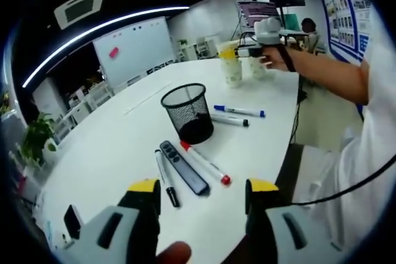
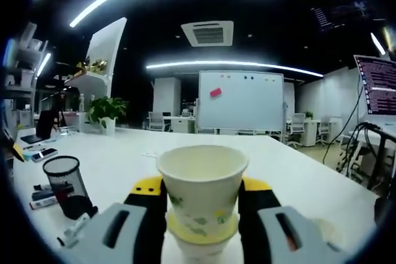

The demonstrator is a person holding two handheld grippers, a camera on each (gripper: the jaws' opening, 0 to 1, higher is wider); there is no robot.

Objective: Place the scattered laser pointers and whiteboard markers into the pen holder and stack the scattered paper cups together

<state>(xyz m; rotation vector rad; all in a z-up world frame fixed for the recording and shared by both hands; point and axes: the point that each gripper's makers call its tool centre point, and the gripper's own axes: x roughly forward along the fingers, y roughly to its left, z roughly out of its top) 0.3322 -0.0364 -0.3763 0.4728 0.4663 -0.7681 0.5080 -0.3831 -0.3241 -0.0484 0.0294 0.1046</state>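
In the left gripper view, the left tongs [image 1: 203, 191] are hanging open over the white worktop [image 1: 111, 153], with nothing between their yellow-tipped jaws. Just ahead of them are lying a black-capped marker [image 1: 166, 178], a dark laser pointer [image 1: 184, 167] and a red-capped marker [image 1: 206, 163], close together and nearly touching. The mesh pen holder [image 1: 188, 113] is standing beyond them, with two more markers, a blue one [image 1: 239, 111] and a dark-capped one [image 1: 229, 119], on its far side. The risk here is crowding: I judge that the open jaws closing on one pen could nudge or roll its neighbours, and a careless reach could tip the light holder. Further off, the right tongs [image 1: 247, 51] are sitting at a paper cup stack [image 1: 230, 60], with another cup [image 1: 258, 66] just beside; whether those jaws are touching the cup is too small to tell from here.

In the right gripper view, the right tongs [image 2: 203, 197] are closing on the upper paper cup [image 2: 202, 180], which is sitting nested in a lower cup [image 2: 201, 245]. Squeezing too hard could crush the thin wall, and lifting could drag the lower cup along or topple the pair. The lower cup's base is cut off at the frame's bottom. The pen holder [image 2: 67, 185] is standing off to the left, with the things at its foot blurred and hard to name.
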